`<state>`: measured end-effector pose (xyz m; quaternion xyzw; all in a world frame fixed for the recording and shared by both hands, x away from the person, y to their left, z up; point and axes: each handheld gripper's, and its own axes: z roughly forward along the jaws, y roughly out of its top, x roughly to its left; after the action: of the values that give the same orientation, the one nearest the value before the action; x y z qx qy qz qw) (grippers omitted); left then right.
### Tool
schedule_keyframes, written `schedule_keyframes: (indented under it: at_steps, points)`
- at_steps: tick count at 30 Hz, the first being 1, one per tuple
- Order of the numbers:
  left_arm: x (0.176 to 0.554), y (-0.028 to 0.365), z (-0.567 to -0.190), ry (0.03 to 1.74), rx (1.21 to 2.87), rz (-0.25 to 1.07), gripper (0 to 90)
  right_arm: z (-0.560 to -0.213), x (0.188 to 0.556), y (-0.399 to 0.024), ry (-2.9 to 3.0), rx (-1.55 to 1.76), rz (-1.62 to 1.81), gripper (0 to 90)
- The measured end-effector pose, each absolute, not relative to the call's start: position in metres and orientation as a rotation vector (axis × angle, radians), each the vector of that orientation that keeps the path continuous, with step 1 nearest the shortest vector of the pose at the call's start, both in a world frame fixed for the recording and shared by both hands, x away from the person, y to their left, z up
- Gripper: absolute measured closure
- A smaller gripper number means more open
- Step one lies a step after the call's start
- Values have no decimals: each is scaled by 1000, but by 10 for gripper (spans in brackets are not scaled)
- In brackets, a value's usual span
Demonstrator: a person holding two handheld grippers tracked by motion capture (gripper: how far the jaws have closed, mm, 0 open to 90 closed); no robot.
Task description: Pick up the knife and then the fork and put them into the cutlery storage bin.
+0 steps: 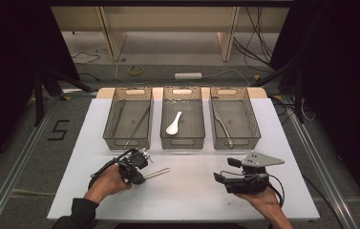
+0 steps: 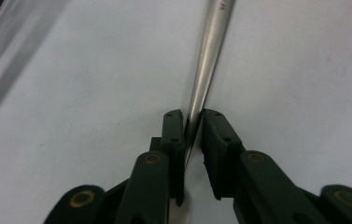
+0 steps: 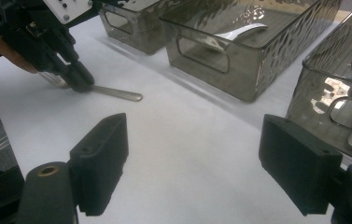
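With our left gripper [image 2: 193, 122] pinching the fork [image 2: 209, 60] by its handle, we should lift level while the right gripper [image 3: 192, 163] idles spread.

Three smoked plastic bins [image 1: 182, 138] stand in a row; one white spoon [image 1: 173, 124], one fork [image 1: 156, 173] on the table, two grippers [image 1: 134, 168].

left hand-held gripper [image 1: 138, 177]: tilted down, tips at counter [image 1: 187, 191] level, jaws nearly together, pinched on a thin metal handle [image 2: 208, 56]
left forearm: enters bottom left, dark sleeve
right hand-held gripper [image 3: 197, 163]: held level, jaws wide apart, nothing between
right hand [image 1: 263, 200]: cradles it from beneath
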<state>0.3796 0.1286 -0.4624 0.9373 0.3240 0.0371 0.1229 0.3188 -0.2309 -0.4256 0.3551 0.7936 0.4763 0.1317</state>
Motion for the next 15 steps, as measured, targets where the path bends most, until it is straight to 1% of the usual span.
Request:
schedule_keyframes:
  at_steps: [3,12,15]
  points:
    - [379,128,-463,926,2739,109,827,-426,319,-231,2304,1031,1382,251]
    - [380,131,-462,904,2726,98,838,-425,319,-230,2308,1024,1379,253]
    - [380,131,-459,904,2695,30,839,-425,319,-229,2310,1025,1378,253]
